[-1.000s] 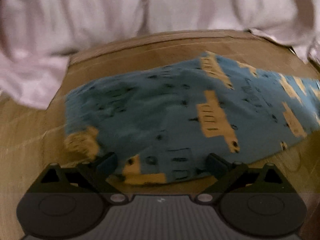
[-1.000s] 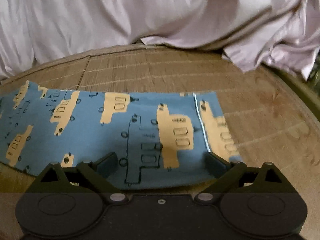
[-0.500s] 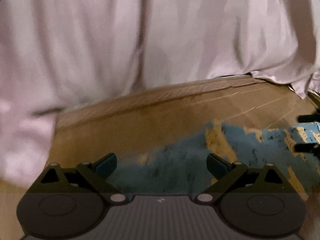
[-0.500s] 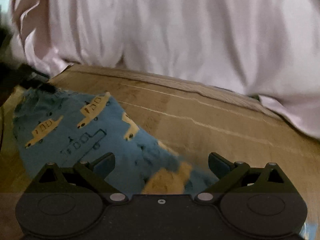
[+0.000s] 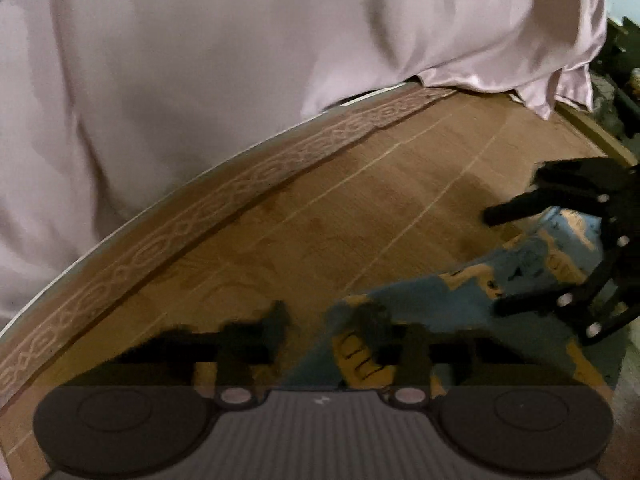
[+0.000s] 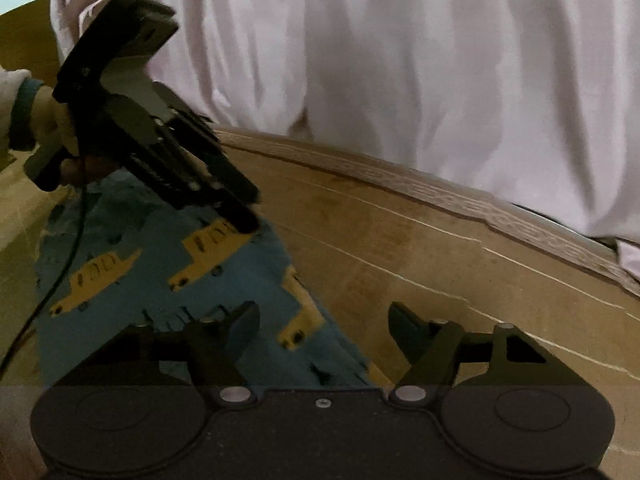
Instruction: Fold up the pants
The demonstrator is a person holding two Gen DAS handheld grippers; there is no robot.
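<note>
The blue pants with yellow vehicle prints lie folded on the wooden table. In the left wrist view only one end of the pants shows, at the lower right. My left gripper is blurred; its jaws stand a small gap apart at the pants' edge, the right finger over cloth and the left over wood. From the right wrist view, the left gripper tips down onto the pants' far edge. My right gripper is open, its left finger over the pants and its right over bare wood.
Pink satin cloth hangs along the table's far side. A patterned border strip runs along that edge. A hand holds the left gripper, and a black cable trails over the pants. Dark clutter sits at the far right.
Both grippers have swung inward toward each other, and the pants now show folded shorter. Both pairs of jaws stand narrower than a second ago, the left far more so.
</note>
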